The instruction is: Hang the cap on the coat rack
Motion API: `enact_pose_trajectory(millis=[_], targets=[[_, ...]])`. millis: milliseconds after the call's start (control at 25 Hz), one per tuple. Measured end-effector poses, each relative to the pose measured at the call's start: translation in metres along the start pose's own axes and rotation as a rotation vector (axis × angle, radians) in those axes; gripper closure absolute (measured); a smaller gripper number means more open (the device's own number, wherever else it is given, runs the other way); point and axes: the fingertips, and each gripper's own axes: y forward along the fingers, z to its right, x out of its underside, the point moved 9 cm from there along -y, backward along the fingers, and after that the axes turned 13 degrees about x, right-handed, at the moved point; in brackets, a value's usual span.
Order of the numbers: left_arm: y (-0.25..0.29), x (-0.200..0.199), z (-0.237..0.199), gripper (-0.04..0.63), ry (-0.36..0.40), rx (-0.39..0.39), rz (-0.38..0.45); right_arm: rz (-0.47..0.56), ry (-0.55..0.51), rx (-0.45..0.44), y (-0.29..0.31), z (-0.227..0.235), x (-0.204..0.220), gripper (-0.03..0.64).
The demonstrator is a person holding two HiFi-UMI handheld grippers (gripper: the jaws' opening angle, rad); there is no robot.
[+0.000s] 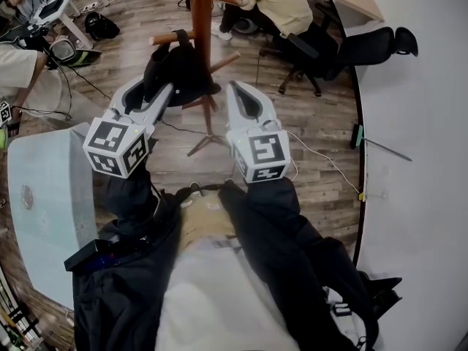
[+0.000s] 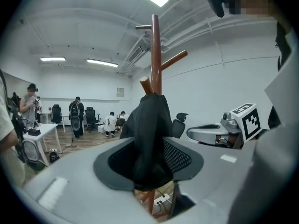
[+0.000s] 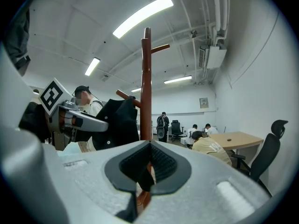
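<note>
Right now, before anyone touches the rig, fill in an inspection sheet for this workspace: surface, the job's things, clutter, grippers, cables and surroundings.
Surface: wooden floor; the work is done standing over it.
Job's things: black cap draped over a lower peg of the coat rack, which stands upright.
Clutter: black bag on the floor, far left; pale box at the person's left.
Grippers: left gripper open, jaws either side of the cap, pads not pressing; right gripper shut, nothing in it, beside the rack.
Cables: white cable trails across the floor on the right; black cable on the left.
Surroundings: white table at right, office chair, seated person beyond the rack.
</note>
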Motion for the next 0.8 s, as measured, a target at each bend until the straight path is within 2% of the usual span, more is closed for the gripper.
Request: enact_pose_trajectory(millis=[120, 320, 600, 800], targets=[[-0.010, 0.000, 0.002, 0.357, -0.002, -0.003, 0.061, 0.001, -0.003, -0.009, -0.002, -0.002, -0.001, 0.618], [-0.030, -0.001, 0.005, 0.358, -0.014, -0.037, 0.173, 0.003, -0.007, -0.015, -0.004, -0.006, -0.004, 0.618], [-0.038, 0.008, 0.016, 0.499, -0.037, -0.099, 0.213, 0.002, -0.016, -0.039, 0.002, -0.011, -0.002, 0.618], [-0.034, 0.010, 0.023, 0.523, -0.046, -0.168, 0.221, 0.007, -0.020, -0.040, 0.005, -0.011, -0.003, 0.618]])
